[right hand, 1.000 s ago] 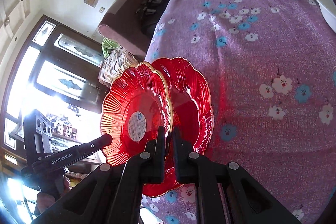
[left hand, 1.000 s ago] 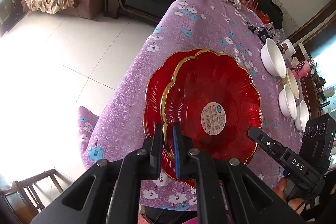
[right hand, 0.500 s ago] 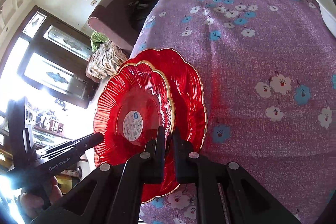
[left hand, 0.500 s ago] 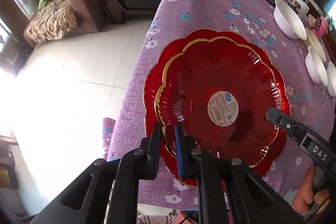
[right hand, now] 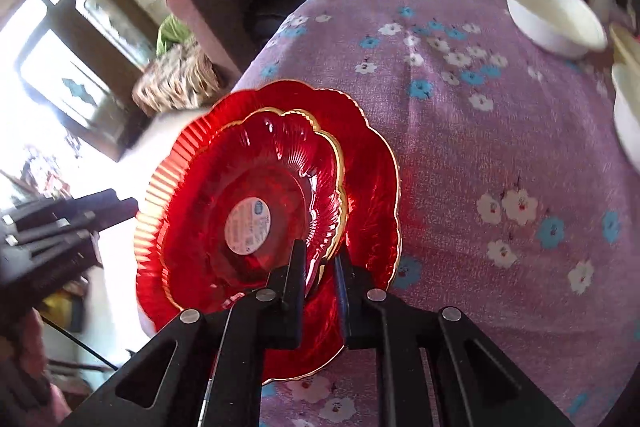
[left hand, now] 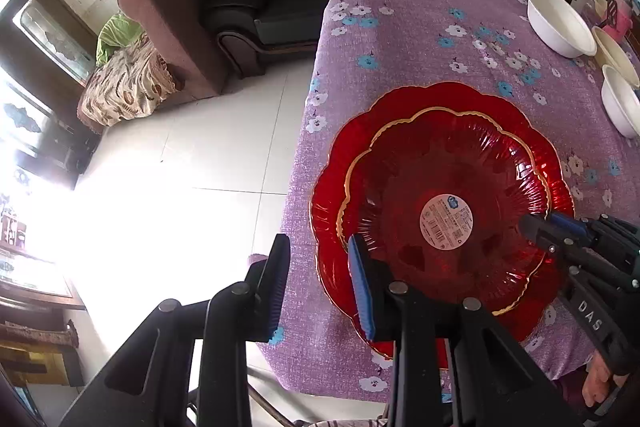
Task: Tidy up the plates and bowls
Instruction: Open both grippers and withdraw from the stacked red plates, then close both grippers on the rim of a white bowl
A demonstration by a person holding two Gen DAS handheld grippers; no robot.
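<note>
Since a second ago, both claws have loosened from the smaller red plate (left hand: 448,187), which now lies nested in the larger red plate (left hand: 332,163) on the purple flowered tablecloth (left hand: 420,27). The left gripper (left hand: 320,287) has just been opening and stands apart, one finger outside the plates' edge, pressing nothing. The right gripper (right hand: 320,267) has just been opening slightly; the plate rim sits between its fingers, not clamped. "DAS" reads on the right gripper; the plate's round sticker (left hand: 446,221) is illegible. White bowls (left hand: 560,19) stand well apart.
</note>
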